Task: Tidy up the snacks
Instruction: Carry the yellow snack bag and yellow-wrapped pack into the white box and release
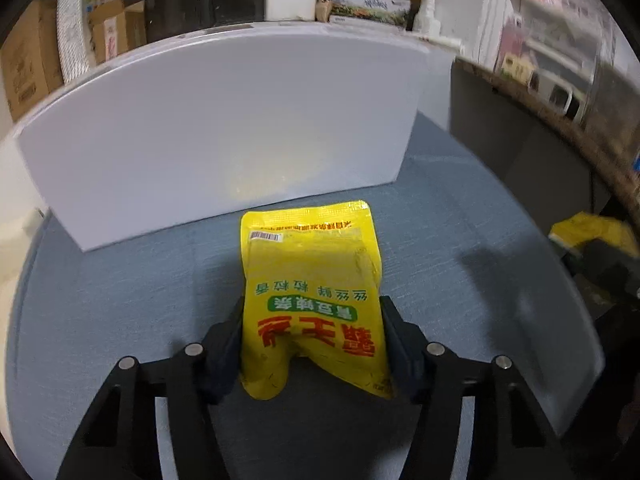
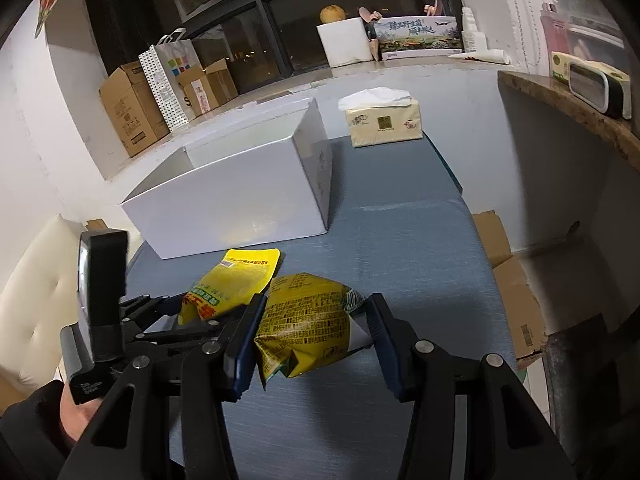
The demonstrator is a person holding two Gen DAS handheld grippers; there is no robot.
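Left wrist view shows my left gripper (image 1: 312,336) clenched on the yellow snack pouch (image 1: 310,300), its long axis running away from me toward the white box (image 1: 224,132) just beyond. My right gripper (image 2: 312,340) grips a crumpled yellow snack bag (image 2: 304,324) nearer, right of it.

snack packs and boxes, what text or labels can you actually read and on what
"霸王丝", upside down in big red letters: left yellow snack pouch.
"青豆辣条", on its green label: a rough reading.
Barcode on that pouch: digits too small.
Second yellow snack bag: dense black print, unreadable.
Tissue pack: logos too small.
Banner box on the sill: large characters, blurred.
White box: faint side print, unreadable.
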